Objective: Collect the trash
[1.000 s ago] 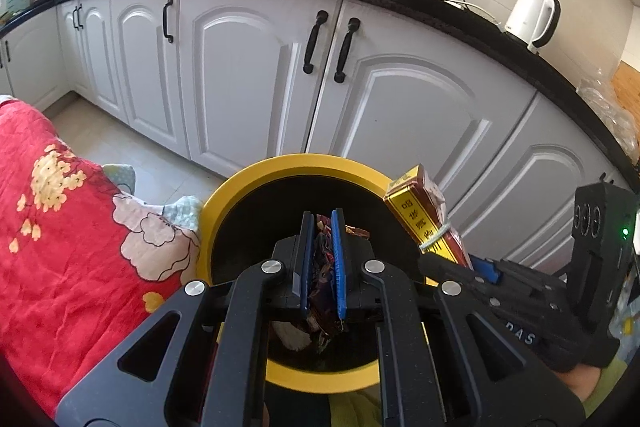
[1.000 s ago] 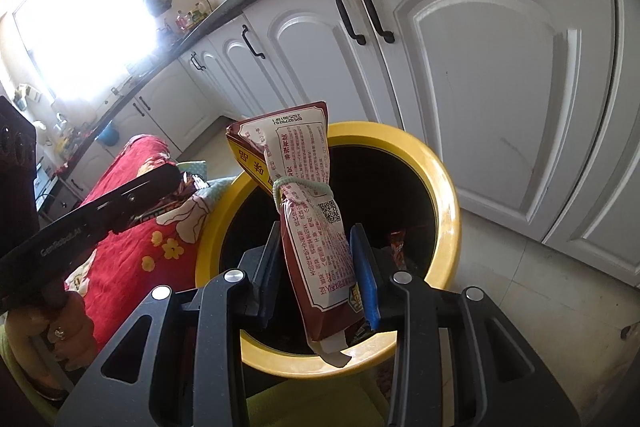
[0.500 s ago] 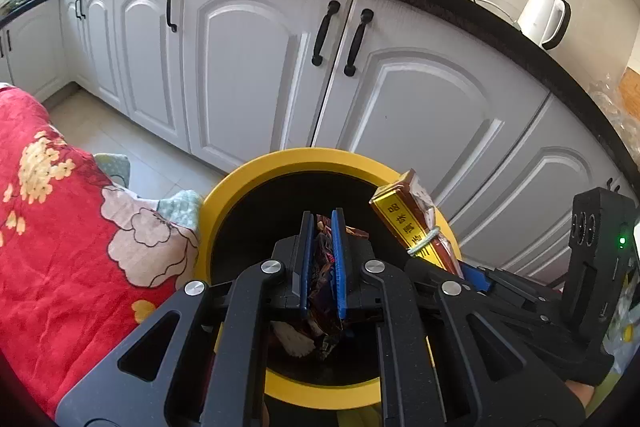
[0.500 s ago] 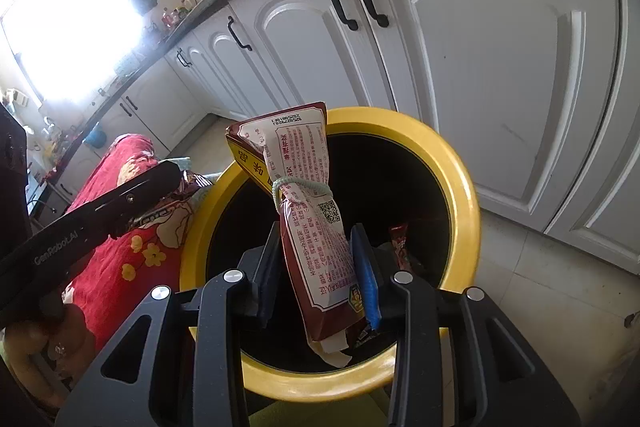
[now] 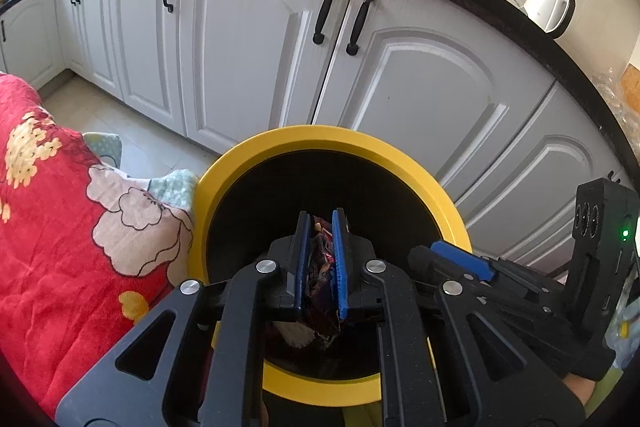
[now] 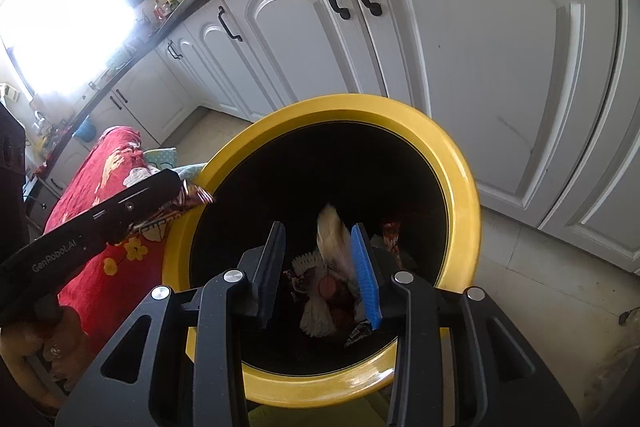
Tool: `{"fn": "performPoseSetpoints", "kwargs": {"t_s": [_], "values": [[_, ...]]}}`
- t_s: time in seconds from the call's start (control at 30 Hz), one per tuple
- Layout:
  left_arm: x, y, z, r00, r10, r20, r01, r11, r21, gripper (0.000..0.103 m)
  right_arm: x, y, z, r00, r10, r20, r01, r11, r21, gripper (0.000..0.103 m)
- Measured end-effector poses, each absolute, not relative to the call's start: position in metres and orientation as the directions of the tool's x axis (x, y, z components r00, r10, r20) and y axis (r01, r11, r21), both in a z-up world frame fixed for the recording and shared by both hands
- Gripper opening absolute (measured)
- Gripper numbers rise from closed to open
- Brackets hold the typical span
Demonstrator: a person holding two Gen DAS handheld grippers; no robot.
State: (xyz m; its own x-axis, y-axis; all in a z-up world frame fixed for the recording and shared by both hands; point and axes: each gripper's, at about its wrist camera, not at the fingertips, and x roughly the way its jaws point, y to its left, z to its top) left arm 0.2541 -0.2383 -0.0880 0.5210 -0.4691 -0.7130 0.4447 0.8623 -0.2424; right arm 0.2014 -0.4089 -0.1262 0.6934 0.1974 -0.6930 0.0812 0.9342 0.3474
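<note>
A round bin with a yellow rim (image 5: 400, 163) (image 6: 460, 167) and black inside stands on the floor in front of white cabinets. My left gripper (image 5: 321, 223) is shut on a dark crumpled wrapper (image 5: 320, 267) and holds it over the bin's mouth; the wrapper's tip also shows in the right wrist view (image 6: 194, 197). My right gripper (image 6: 318, 231) is open and empty over the bin. The red and white snack bag (image 6: 332, 239) is a blur falling between the fingers into the bin, onto other wrappers (image 6: 316, 307) at the bottom.
White cabinet doors (image 5: 248, 39) with black handles stand close behind the bin under a black counter. A red flowered cloth (image 5: 60, 207) lies to the left of the bin. A white kettle (image 5: 548, 7) stands on the counter. Tiled floor (image 6: 540, 287) shows right of the bin.
My right gripper has opened and let go of the snack bag, which is dropping into the bin. Both grippers moved closer over the bin. The left gripper still holds its wrapper.
</note>
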Motion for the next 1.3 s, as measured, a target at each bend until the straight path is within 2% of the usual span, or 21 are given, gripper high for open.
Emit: {"fn": "performPoseSetpoints", "kwargs": {"t_s": [0.13,0.23,0.3,0.4,0.57,0.67,0.73,0.8,0.93,1.0,1.13,1.3], "values": [[0.255,-0.236,-0.089,0.513,-0.467,-0.720,0.438,0.864,-0.249,0.006,0.199,-0.410,-0.124,0.696,0.187,-0.693,0.085,0.937,0.339,0.033],[0.255,-0.234,-0.088,0.514,-0.466,-0.720,0.437,0.865,-0.248,0.013,0.198,-0.412,-0.121,0.700,0.181,-0.690,0.088,0.938,0.335,0.033],[0.256,-0.233,-0.087,0.511,-0.463,-0.724,0.434,0.866,-0.248,0.026,0.197,-0.414,-0.120,0.703,0.176,-0.689,0.093,0.938,0.334,0.033],[0.255,-0.230,-0.085,0.508,-0.463,-0.726,0.428,0.868,-0.254,0.038,0.194,-0.417,-0.117,0.707,0.169,-0.686,0.096,0.939,0.330,0.033],[0.253,-0.226,-0.081,0.516,-0.447,-0.731,0.420,0.875,-0.239,0.043,0.189,-0.422,-0.109,0.718,0.155,-0.679,0.101,0.942,0.321,0.040],[0.251,-0.223,-0.077,0.523,-0.441,-0.730,0.418,0.878,-0.231,0.060,0.187,-0.422,-0.105,0.723,0.147,-0.675,0.100,0.945,0.312,0.045],[0.249,-0.221,-0.074,0.527,-0.434,-0.731,0.416,0.881,-0.223,0.063,0.185,-0.422,-0.103,0.726,0.143,-0.672,0.100,0.946,0.309,0.047],[0.248,-0.219,-0.072,0.526,-0.433,-0.733,0.413,0.882,-0.224,0.072,0.183,-0.422,-0.101,0.727,0.136,-0.673,0.099,0.949,0.299,0.050],[0.246,-0.212,-0.066,0.532,-0.423,-0.734,0.403,0.888,-0.221,0.083,0.181,-0.420,-0.097,0.731,0.130,-0.669,0.096,0.952,0.291,0.058],[0.245,-0.208,-0.064,0.538,-0.417,-0.732,0.397,0.892,-0.217,0.091,0.179,-0.418,-0.094,0.735,0.127,-0.666,0.095,0.953,0.287,0.061],[0.241,-0.198,-0.056,0.555,-0.410,-0.724,0.389,0.897,-0.210,0.092,0.175,-0.414,-0.086,0.748,0.120,-0.653,0.090,0.956,0.279,0.074],[0.236,-0.186,-0.047,0.570,-0.404,-0.715,0.374,0.903,-0.212,0.092,0.170,-0.409,-0.081,0.752,0.110,-0.650,0.085,0.962,0.261,0.083]]}}
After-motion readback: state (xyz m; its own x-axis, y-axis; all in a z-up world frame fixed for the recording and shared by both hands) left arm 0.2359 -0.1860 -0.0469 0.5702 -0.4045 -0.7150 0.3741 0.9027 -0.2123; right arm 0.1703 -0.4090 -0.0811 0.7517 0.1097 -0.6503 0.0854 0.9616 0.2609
